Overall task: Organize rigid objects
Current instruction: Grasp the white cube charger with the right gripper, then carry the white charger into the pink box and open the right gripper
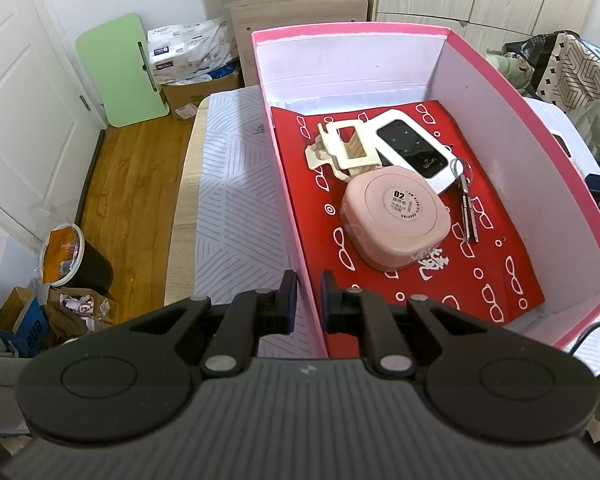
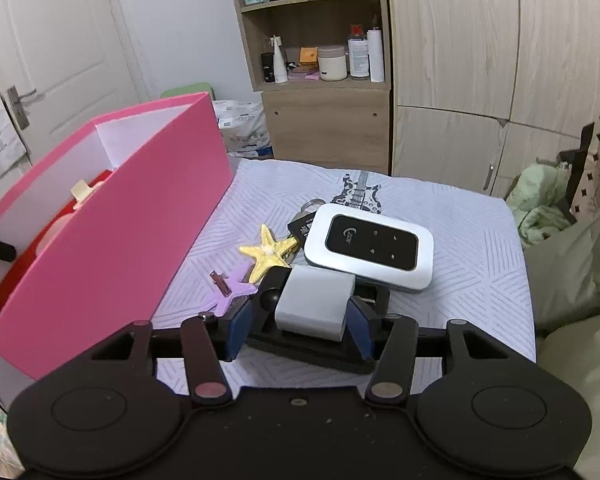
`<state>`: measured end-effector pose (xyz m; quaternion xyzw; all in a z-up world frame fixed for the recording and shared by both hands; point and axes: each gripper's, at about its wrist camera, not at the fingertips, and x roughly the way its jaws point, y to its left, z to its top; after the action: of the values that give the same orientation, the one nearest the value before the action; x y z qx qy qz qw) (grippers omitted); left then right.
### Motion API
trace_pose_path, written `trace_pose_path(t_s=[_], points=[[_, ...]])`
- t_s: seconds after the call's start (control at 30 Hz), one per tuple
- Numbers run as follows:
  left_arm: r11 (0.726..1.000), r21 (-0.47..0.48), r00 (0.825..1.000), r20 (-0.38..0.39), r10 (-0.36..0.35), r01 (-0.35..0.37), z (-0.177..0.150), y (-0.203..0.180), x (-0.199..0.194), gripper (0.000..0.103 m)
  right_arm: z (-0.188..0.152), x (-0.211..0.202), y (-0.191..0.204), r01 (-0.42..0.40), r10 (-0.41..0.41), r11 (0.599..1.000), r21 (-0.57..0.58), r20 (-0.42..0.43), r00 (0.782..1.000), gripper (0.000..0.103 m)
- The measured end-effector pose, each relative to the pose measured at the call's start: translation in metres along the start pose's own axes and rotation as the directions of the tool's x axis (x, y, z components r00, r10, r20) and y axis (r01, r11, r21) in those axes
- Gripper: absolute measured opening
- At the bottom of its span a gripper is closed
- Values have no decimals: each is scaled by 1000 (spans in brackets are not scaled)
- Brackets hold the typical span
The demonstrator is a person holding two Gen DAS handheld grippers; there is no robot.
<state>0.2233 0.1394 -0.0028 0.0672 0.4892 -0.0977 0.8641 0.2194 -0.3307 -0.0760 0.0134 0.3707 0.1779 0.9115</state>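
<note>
Right gripper (image 2: 298,330) fingers wide, straddling but not yet pinching the grey block on a black phone stand (image 2: 314,308) lying on the quilted cloth beside the pink cardboard box (image 2: 112,236); likely rigid, light, smooth plastic, so grip the block's flat sides; left gripper (image 1: 309,308) narrow, straddling the box wall.

My table (image 2: 440,216) wore a pale cloth with a striped pattern and a guitar print (image 2: 358,192). On it stood the pink box (image 2: 112,240), at the left in the right wrist view. Beside the box lay a purple star clip (image 2: 232,290) and a yellow starfish clip (image 2: 269,252), close together. Just right of them, a silver-and-black wifi router (image 2: 370,248) rested partly on a black-based phone holder with a grey block (image 2: 314,308) and over some keys (image 2: 308,210).
</note>
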Motion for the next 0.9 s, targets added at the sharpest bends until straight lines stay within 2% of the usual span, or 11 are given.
trace_pose_path(t_s=[0.23, 0.3, 0.33, 0.67, 0.9], points=[[1000, -4, 1000, 1, -1, 1, 0, 0, 0, 11, 5, 15, 3, 95, -95, 995, -22, -1, 996, 60], [1000, -3, 1000, 1, -3, 3, 0, 1, 0, 11, 5, 15, 4, 110, -110, 993, -41, 7, 994, 47], [1000, -3, 1000, 1, -2, 2, 0, 0, 0, 11, 4, 13, 4, 89, -88, 995, -46, 10, 996, 44], [1000, -8, 1000, 5, -4, 4, 0, 1, -1, 11, 9, -15, -1, 2, -3, 1000, 19, 41, 999, 44], [1000, -9, 1000, 8, -12, 12, -1, 2, -1, 11, 21, -52, 20, -94, 94, 996, -5, 123, 988, 44]])
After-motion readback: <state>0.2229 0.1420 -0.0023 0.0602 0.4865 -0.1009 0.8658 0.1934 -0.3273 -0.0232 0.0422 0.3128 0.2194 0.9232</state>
